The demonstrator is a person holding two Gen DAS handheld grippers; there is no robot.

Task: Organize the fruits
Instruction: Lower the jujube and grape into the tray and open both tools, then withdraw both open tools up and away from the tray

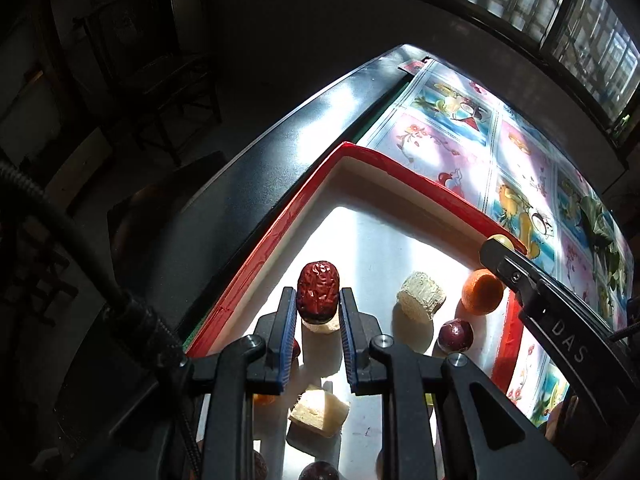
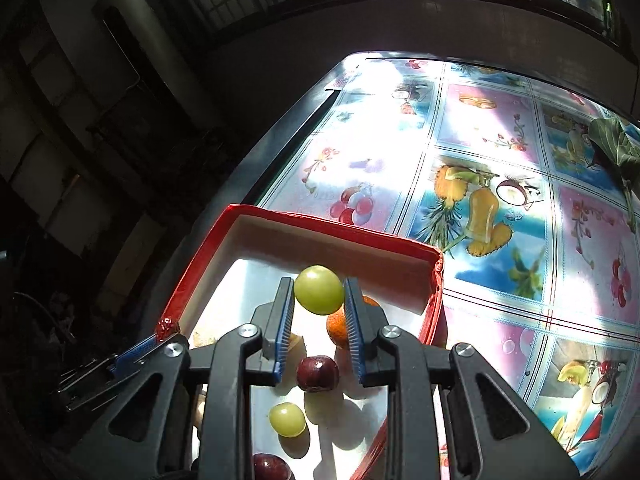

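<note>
My left gripper [image 1: 318,300] is shut on a wrinkled red date [image 1: 318,294] and holds it above the red-rimmed white tray [image 1: 280,232]. My right gripper [image 2: 318,292] is shut on a green grape [image 2: 319,290] above the same tray [image 2: 200,272]. In the tray lie pale sugarcane chunks [image 1: 420,294], a small orange [image 1: 482,292] and a dark red cherry-like fruit [image 1: 455,335]. The right wrist view shows a dark red fruit [image 2: 317,373], another green grape [image 2: 287,420] and the orange [image 2: 338,326] below the held grape. The right gripper's finger [image 1: 516,276] reaches in from the right in the left wrist view.
The tray sits at the left edge of a table covered by a fruit-print cloth [image 2: 500,200]. A green leaf [image 2: 616,144] lies at the far right. A dark table edge [image 1: 280,140] and dim chairs lie to the left. More fruit pieces [image 1: 318,412] lie near the tray's front.
</note>
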